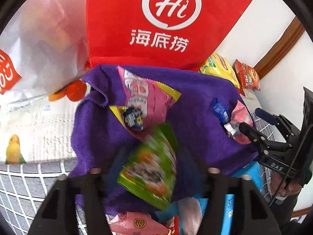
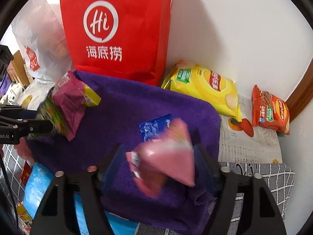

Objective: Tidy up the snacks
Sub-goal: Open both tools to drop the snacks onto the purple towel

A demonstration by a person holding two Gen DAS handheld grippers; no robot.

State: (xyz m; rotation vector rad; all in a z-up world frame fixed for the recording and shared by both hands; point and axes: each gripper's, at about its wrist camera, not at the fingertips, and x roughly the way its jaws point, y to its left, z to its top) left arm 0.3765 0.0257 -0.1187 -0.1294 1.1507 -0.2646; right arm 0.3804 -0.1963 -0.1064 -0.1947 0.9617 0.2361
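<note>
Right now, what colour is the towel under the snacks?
Purple towel, clearest in the right wrist view.

A plain white wall (image 2: 244, 29) fills the upper right of the frame, a brown wooden trim (image 2: 301, 96) curving along its right edge, under even, soft light.

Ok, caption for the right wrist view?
Open right gripper over purple towel, blurred pink snack packet between its fingers.
</note>
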